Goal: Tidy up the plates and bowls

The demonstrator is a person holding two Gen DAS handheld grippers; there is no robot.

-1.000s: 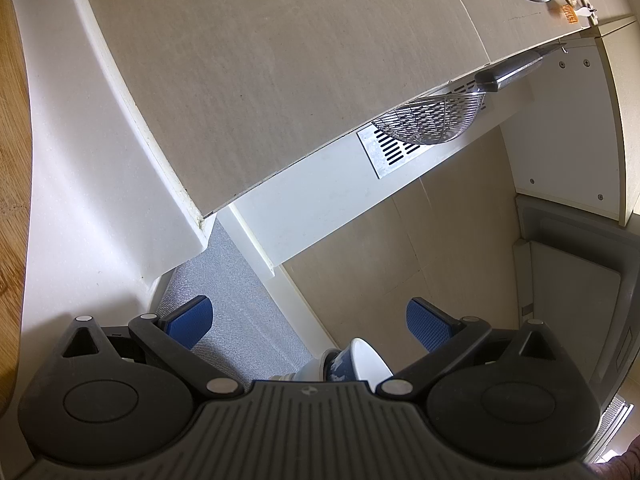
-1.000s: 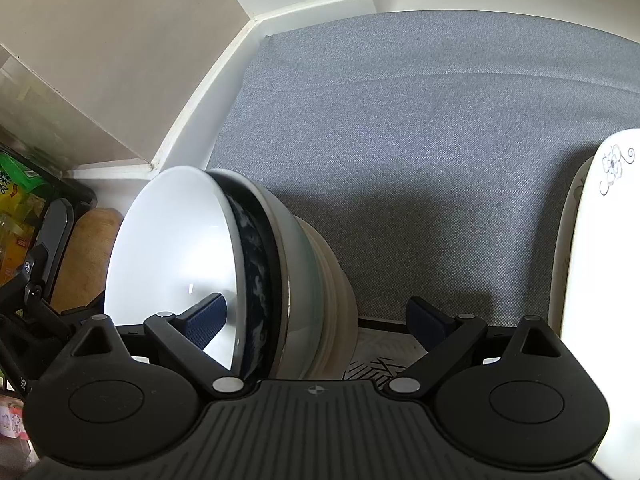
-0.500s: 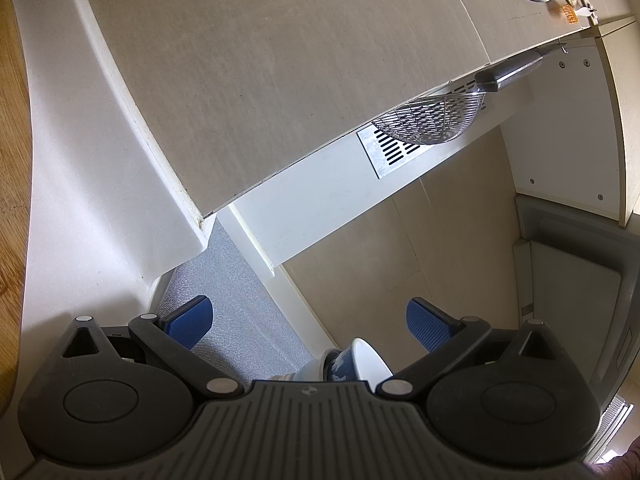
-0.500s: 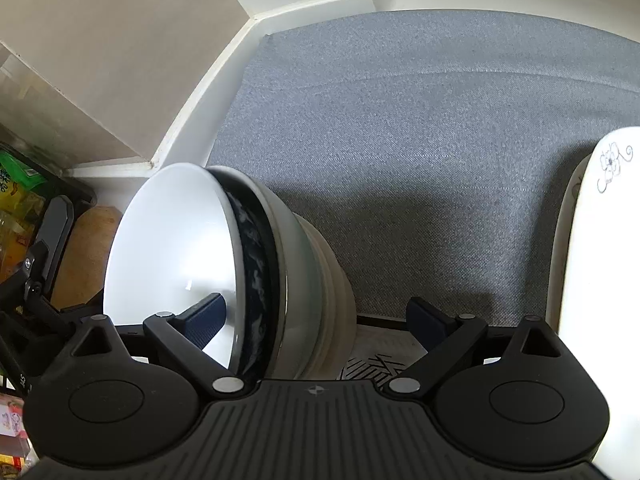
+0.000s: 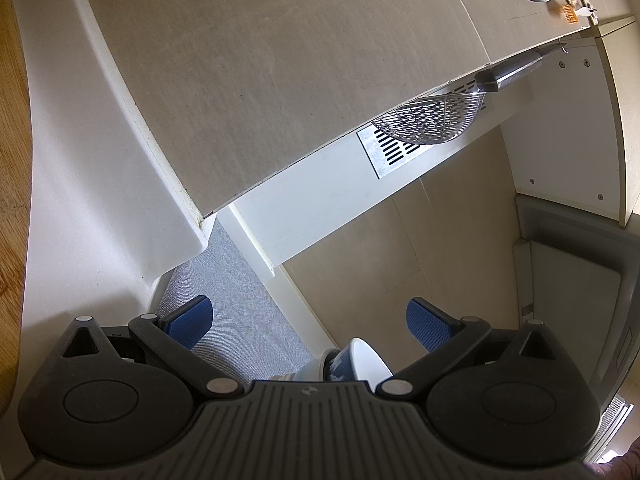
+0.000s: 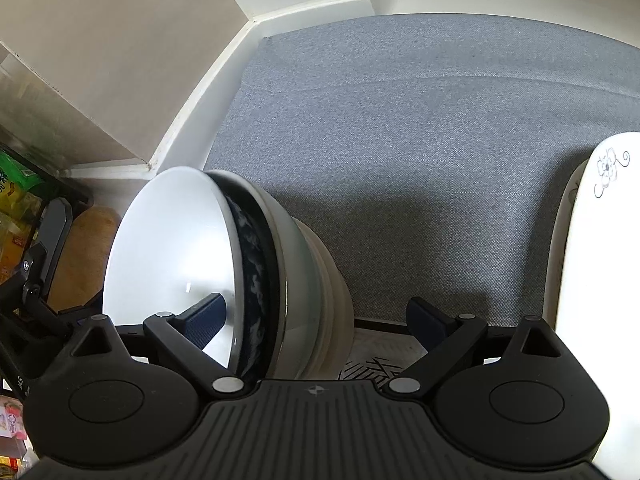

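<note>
A stack of nested bowls shows in the right wrist view, its mouth turned to the left; the innermost is white inside, with a blue-patterned bowl and paler ones behind it. My right gripper is open. Its left finger sits in front of the white inside, so the rims and outer walls lie between the fingers. White plates with a flower mark stand at the right edge. In the left wrist view my left gripper is open and holds nothing, with the same bowls small and low between its fingers.
A grey mat lies under the bowls, bordered by a white ledge. Packaged goods sit at far left. In the left wrist view, a metal strainer hangs from the beige cabinet over a vent grille.
Almost nothing differs: the right wrist view has drifted very slightly, and both grippers stay open in the same places.
</note>
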